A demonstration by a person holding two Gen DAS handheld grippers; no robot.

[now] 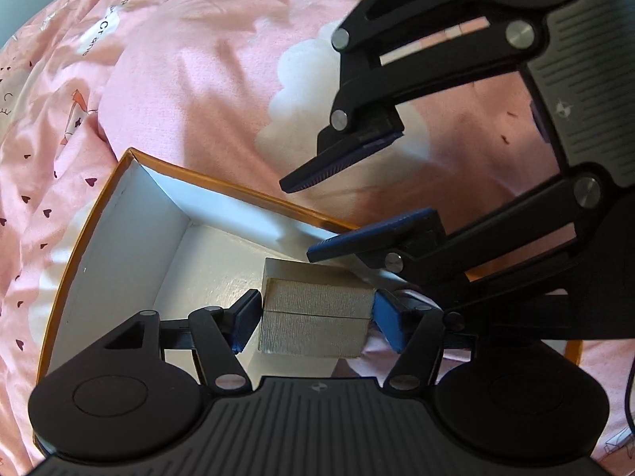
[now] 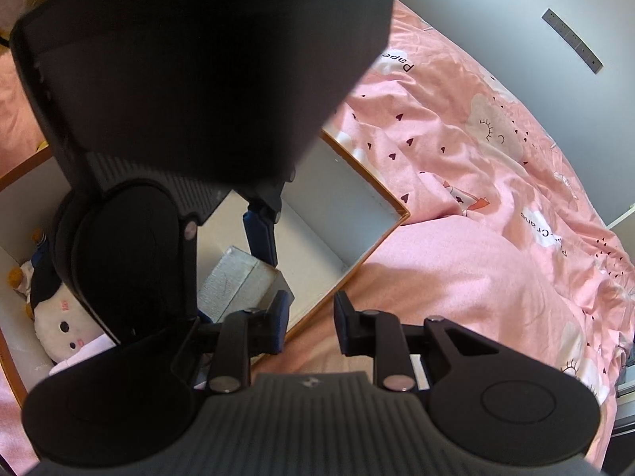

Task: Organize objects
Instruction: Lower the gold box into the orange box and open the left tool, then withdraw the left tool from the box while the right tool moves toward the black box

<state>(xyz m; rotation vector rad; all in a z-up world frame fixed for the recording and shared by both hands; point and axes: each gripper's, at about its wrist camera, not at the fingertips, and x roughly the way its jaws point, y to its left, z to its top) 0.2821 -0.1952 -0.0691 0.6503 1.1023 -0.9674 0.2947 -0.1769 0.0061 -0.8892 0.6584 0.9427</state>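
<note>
My left gripper (image 1: 315, 321) is shut on a small grey textured box (image 1: 313, 317), held inside an open cardboard box with white walls and an orange rim (image 1: 119, 238). The grey box also shows in the right wrist view (image 2: 238, 281), with the left gripper's body above it. My right gripper (image 2: 311, 323) is open and empty, over the cardboard box's rim (image 2: 357, 261). In the left wrist view the right gripper (image 1: 295, 218) hangs just beyond the grey box.
A white plush toy (image 2: 59, 321) lies inside the cardboard box at the left. The box rests on a pink patterned bedspread (image 2: 476, 238). A grey wall (image 2: 516, 8) stands behind the bed.
</note>
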